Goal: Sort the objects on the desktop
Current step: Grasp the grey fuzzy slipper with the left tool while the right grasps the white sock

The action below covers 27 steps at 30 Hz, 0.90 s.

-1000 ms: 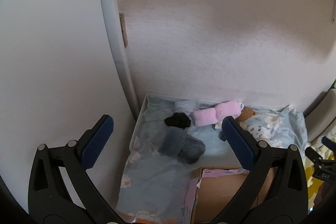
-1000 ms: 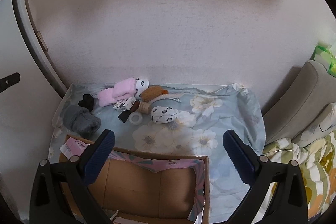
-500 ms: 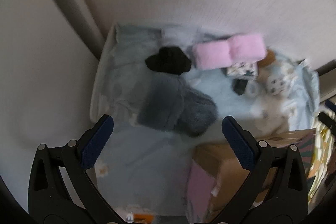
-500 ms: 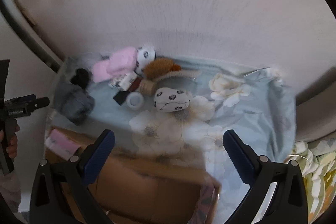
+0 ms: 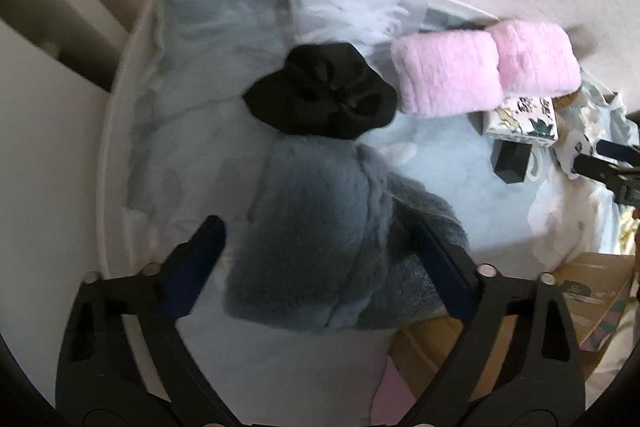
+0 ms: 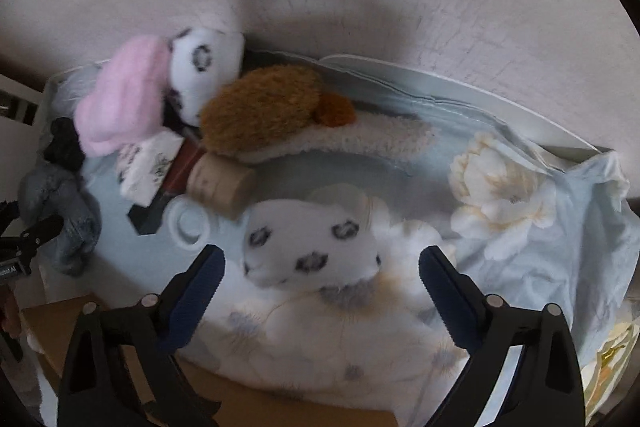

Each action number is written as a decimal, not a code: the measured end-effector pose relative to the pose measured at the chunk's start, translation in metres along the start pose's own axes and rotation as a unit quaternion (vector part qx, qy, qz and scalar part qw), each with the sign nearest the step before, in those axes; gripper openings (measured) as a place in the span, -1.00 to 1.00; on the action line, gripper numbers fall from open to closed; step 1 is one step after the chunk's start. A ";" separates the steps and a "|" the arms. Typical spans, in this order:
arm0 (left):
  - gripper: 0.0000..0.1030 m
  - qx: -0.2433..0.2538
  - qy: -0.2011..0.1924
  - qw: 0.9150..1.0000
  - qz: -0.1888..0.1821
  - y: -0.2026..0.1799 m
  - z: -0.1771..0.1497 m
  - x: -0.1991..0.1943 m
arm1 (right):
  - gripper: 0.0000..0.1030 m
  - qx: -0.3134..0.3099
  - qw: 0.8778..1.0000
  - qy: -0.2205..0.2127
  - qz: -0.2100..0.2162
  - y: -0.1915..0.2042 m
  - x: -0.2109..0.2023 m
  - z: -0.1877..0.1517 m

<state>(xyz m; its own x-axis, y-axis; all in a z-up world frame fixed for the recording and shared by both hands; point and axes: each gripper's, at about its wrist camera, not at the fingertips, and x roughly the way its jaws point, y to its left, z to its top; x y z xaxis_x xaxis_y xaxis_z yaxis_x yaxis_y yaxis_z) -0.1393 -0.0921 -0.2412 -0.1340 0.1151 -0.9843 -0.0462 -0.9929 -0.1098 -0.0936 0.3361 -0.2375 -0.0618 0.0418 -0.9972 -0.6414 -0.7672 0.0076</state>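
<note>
A grey fluffy bundle (image 5: 316, 239) lies on the pale blue floral cloth (image 5: 192, 155). My left gripper (image 5: 316, 241) points down over it with the bundle between its closing jaws. The left pad stands clear of it and the right pad overlaps its edge. A white bundle with dark spots (image 6: 312, 247) sits between the closing jaws of my right gripper (image 6: 320, 261), and neither pad touches it. A black cloth (image 5: 320, 95) and a pink fluffy pair (image 5: 484, 71) lie beyond the grey bundle.
Behind the spotted bundle lie a brown fluffy item (image 6: 264, 107), a beige roll (image 6: 222, 183), a white tape ring (image 6: 190, 223), a patterned box (image 6: 148, 163) and a spotted white plush (image 6: 204, 63). An open cardboard box (image 5: 592, 291) stands at the near edge. A wall backs the table.
Both grippers have come down toward the table and tipped downward, so the objects loom larger. Their jaws have narrowed, the left around the grey bundle and the right around the spotted one.
</note>
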 end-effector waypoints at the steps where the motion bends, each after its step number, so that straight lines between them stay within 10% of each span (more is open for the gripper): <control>1: 0.49 0.002 0.001 1.000 -0.010 -0.001 -0.001 0.002 | 0.59 0.003 1.000 0.003 0.009 -0.001 0.002 0.000; 3: 0.25 0.010 0.001 1.000 -0.015 -0.005 -0.002 0.004 | 0.21 0.016 0.998 0.008 0.053 -0.003 0.005 -0.001; 8: -0.30 0.018 -0.003 0.999 -0.031 -0.010 -0.004 -0.001 | 0.02 0.014 0.998 -0.003 0.057 -0.005 -0.003 -0.008; 27: -0.37 0.035 -0.079 0.996 -0.034 -0.034 -0.012 -0.093 | -0.02 -0.016 0.994 -0.088 0.060 -0.031 -0.116 -0.073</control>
<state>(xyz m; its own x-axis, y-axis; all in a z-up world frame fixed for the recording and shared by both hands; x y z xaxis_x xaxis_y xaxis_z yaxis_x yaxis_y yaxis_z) -0.1129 -0.0691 -0.1474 -0.2827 0.1913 -0.9400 -0.1289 -0.9786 -0.1604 -0.0108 0.3081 -0.1277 -0.2712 0.0582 -0.9607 -0.5974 -0.7928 0.1206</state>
